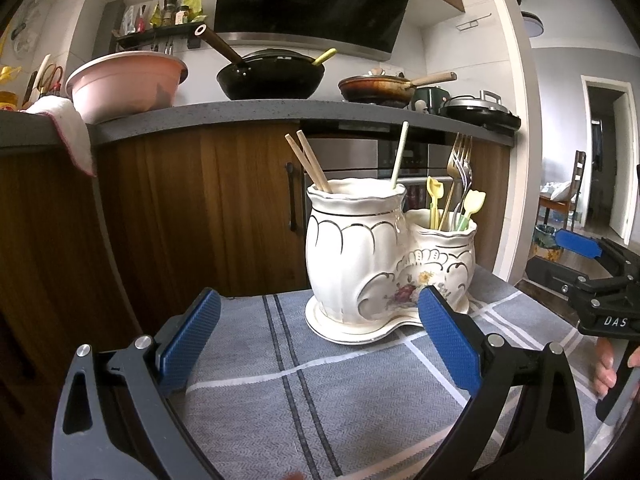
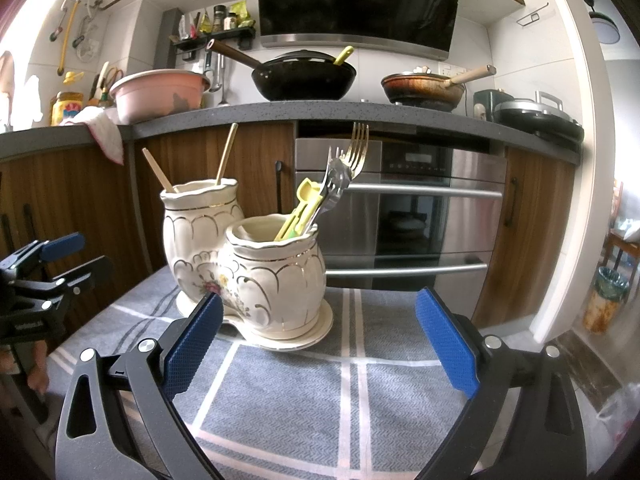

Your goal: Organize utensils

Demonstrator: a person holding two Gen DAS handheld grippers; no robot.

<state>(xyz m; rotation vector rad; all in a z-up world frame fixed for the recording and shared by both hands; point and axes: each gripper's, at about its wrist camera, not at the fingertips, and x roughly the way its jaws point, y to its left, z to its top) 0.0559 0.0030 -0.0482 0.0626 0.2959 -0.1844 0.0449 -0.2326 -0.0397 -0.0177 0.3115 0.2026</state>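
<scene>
A white ceramic double utensil holder (image 1: 360, 256) with gold trim stands on a grey checked cloth (image 1: 320, 392). Its tall pot holds wooden chopsticks (image 1: 310, 164) and a pale stick (image 1: 399, 156). Its low pot holds forks (image 1: 460, 164) and yellow-green utensils (image 1: 436, 200). In the right wrist view the holder (image 2: 248, 264) shows chopsticks (image 2: 226, 152), forks (image 2: 352, 160) and a yellow utensil (image 2: 304, 208). My left gripper (image 1: 320, 336) is open and empty in front of the holder. My right gripper (image 2: 320, 336) is open and empty, to the right of the holder.
A grey countertop (image 1: 240, 114) runs behind with a pink basin (image 1: 124, 84), a black wok (image 1: 272, 74) and a brown pan (image 1: 380, 86). Wooden cabinets (image 1: 200, 208) and a steel oven (image 2: 408, 216) stand below. The right gripper shows at the left wrist view's right edge (image 1: 600, 276).
</scene>
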